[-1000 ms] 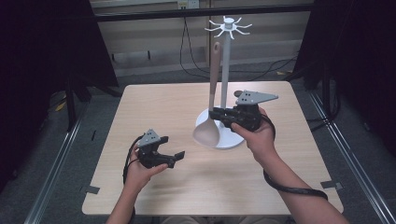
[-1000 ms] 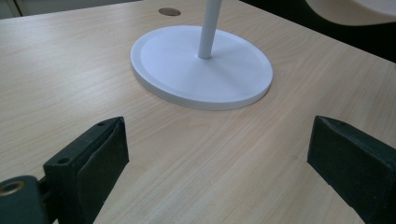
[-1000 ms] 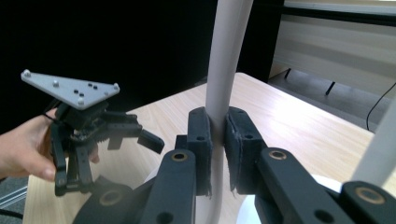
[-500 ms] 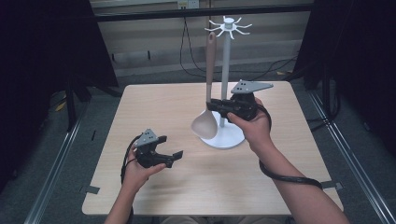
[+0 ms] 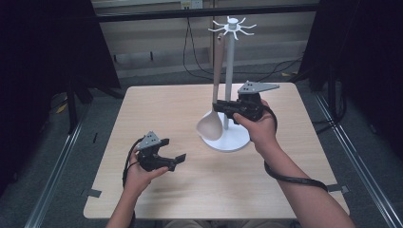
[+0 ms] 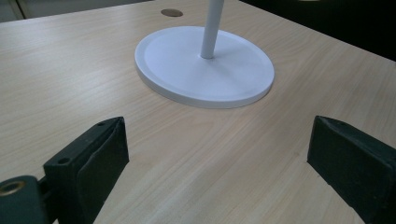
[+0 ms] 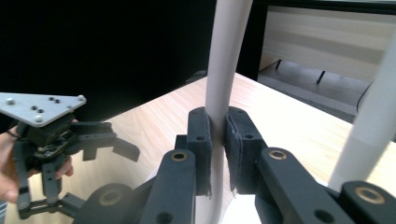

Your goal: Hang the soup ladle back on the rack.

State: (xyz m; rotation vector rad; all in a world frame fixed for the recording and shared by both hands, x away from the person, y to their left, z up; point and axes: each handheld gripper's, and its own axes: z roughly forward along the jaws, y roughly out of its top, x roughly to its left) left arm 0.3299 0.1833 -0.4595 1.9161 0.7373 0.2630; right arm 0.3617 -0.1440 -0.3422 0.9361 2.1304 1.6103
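Observation:
A beige wooden spoon (image 5: pixel 210 126) stands upright beside the white stand's pole (image 5: pixel 230 71), bowl down just above the round base (image 5: pixel 236 141). My right gripper (image 5: pixel 219 107) is shut on the spoon's handle (image 7: pixel 226 56), its pads (image 7: pixel 201 135) pressing on both sides. The handle's top reaches close under the ring of hooks (image 5: pixel 232 26); I cannot tell whether it hangs on one. My left gripper (image 5: pixel 173 152) stays low over the front left of the table, open with nothing between its jaws, and points at the base (image 6: pixel 205 65).
The light wooden table (image 5: pixel 142 109) has bare room on its left and front. A small round cap (image 6: pixel 171 12) sits in the tabletop behind the base. Dark curtains and floor cables surround the table.
My right gripper has carried the spoon a little upward and away along the pole, so its bowl hangs slightly higher. The left gripper has stayed put.

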